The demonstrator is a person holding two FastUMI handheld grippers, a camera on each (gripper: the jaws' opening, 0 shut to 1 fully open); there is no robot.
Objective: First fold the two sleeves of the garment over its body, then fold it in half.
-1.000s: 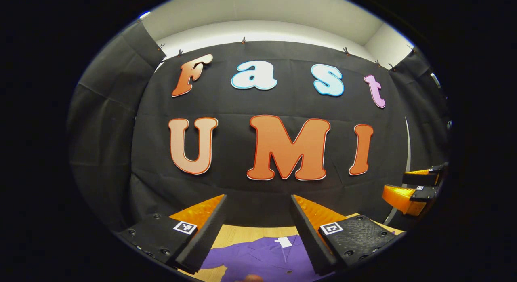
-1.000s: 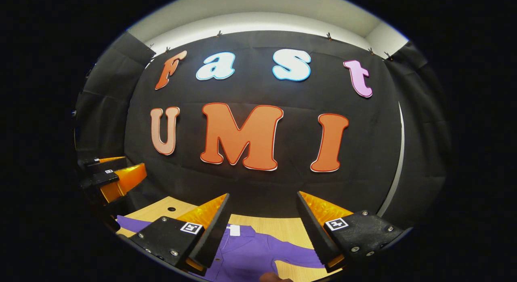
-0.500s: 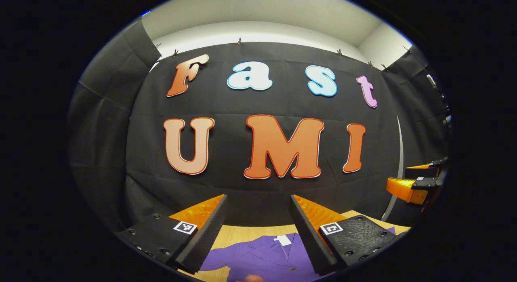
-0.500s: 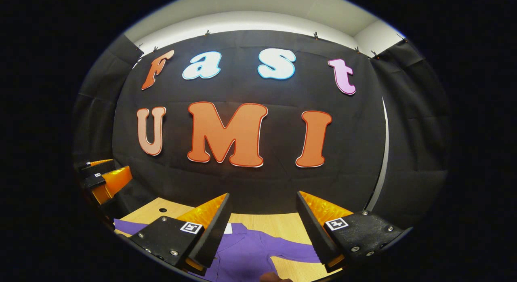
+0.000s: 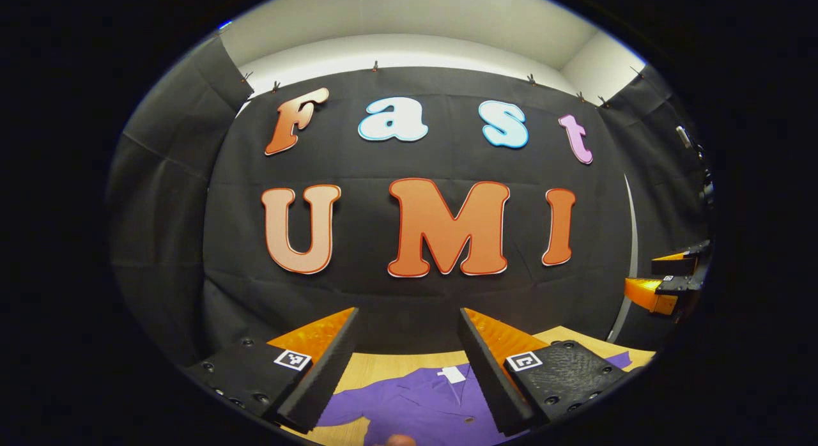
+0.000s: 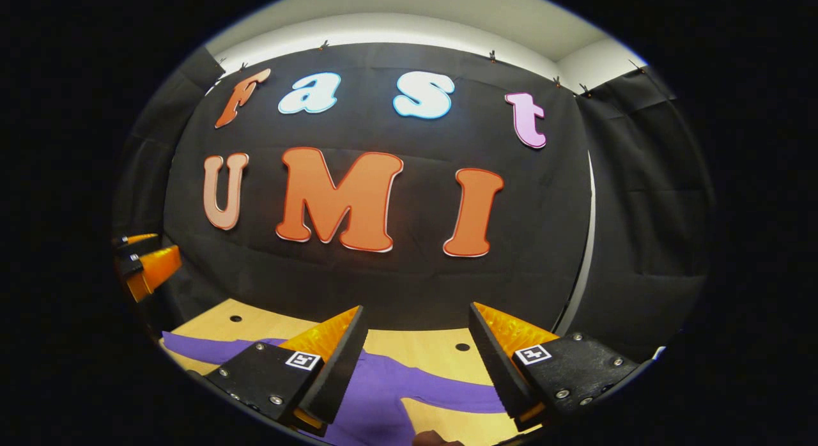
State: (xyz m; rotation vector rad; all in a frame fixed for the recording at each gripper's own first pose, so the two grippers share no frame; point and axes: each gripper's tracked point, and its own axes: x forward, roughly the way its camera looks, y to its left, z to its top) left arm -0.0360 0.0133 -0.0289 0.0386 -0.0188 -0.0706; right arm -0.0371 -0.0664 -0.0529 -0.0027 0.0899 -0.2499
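Two sets of jaws: both stand wide apart with nothing between them, and we see them held up above the surface, aimed at the booth's back wall.
Left gripper (image 5: 409, 363): we see its own two fingers spread at the bottom of the left gripper view, touching nothing; in the right gripper view it shows far off at the left edge (image 6: 144, 267).
Right gripper (image 6: 415, 363): its jaws gape just as wide over the garment without touching it; in the left gripper view we find it far off at the right edge (image 5: 664, 283).
Garment (image 5: 415, 404): a purple shirt lying flat on the surface below both grippers, collar toward the wall, with a small white tag (image 5: 452, 374) at the neck.
Sleeves: in the right gripper view we see the garment (image 6: 377, 401) with one sleeve (image 6: 454, 395) stretched out to the right and the other sleeve (image 6: 211, 347) stretched out to the left, neither folded over the body.
Surface (image 6: 422, 344): pale wood with small dark holes, meeting the black cloth wall (image 5: 409, 292) behind.
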